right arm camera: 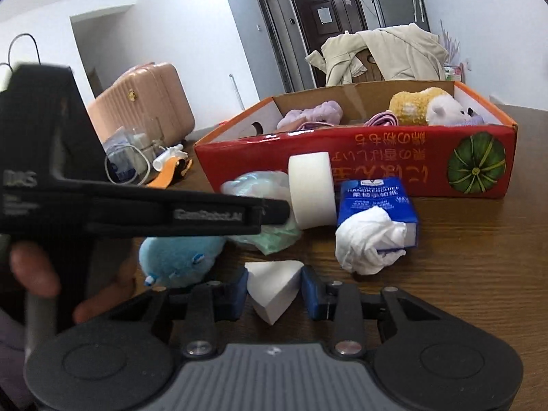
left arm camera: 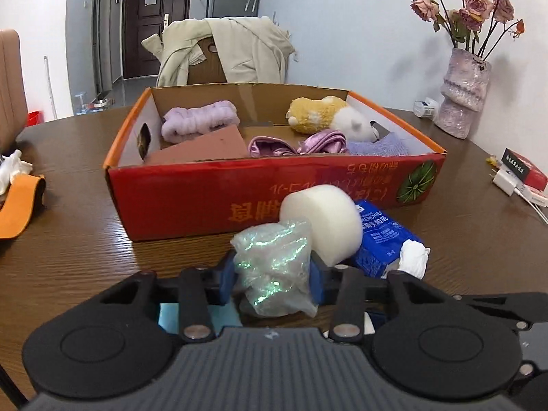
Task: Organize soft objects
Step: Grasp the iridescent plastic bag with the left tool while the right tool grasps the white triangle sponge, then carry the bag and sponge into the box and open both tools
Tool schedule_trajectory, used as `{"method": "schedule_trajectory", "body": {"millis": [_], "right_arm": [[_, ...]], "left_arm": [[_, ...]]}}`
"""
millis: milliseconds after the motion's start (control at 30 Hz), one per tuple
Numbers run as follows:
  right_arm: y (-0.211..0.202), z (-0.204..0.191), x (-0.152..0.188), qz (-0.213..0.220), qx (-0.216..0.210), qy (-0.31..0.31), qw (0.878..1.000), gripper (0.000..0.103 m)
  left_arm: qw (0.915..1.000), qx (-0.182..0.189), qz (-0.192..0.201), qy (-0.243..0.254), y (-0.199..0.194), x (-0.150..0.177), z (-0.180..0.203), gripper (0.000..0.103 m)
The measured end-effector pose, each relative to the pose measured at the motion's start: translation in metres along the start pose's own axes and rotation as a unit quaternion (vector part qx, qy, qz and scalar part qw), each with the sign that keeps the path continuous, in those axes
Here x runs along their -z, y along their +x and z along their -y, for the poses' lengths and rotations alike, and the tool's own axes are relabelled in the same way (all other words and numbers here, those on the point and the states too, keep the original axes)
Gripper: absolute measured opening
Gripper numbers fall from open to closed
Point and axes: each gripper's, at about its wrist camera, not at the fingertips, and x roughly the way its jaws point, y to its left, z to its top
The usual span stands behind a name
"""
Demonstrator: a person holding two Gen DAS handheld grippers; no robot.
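A red cardboard box (left arm camera: 191,198) (right arm camera: 376,164) on the wooden table holds a purple headband (left arm camera: 198,120), a plush toy (left arm camera: 325,114) and purple cloths (left arm camera: 298,145). My left gripper (left arm camera: 272,274) is shut on a crumpled iridescent plastic bag (left arm camera: 274,267), just before the box; the bag also shows in the right wrist view (right arm camera: 260,185). A white foam cylinder (left arm camera: 325,226) (right arm camera: 311,190) lies right behind it. My right gripper (right arm camera: 274,291) is shut on a white wedge sponge (right arm camera: 274,287). A blue plush (right arm camera: 178,260) lies left of it.
A blue tissue pack (left arm camera: 380,236) (right arm camera: 380,209) with a crumpled white tissue (right arm camera: 370,243) lies before the box. A vase of roses (left arm camera: 462,92) stands at the back right. An orange item (left arm camera: 17,205) lies at left. A chair with a coat (left arm camera: 222,51) stands behind the table.
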Motion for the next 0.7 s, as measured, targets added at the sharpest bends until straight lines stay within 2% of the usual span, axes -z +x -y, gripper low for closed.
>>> {"method": "schedule_trajectory", "body": {"millis": [267, 467, 700], "right_arm": [[-0.001, 0.003, -0.001, 0.003, -0.007, 0.009, 1.000, 0.032], [-0.015, -0.005, -0.001, 0.024, 0.009, -0.008, 1.000, 0.032], [-0.067, -0.017, 0.015, 0.055, 0.013, -0.014, 0.998, 0.032]], "left_arm": [[0.9999, 0.008, 0.010, -0.010, -0.010, -0.005, -0.002, 0.038], [0.9983, 0.004, 0.049, -0.031, -0.067, -0.006, -0.002, 0.038], [0.9916, -0.010, 0.106, -0.073, -0.147, 0.009, -0.004, 0.038]]}}
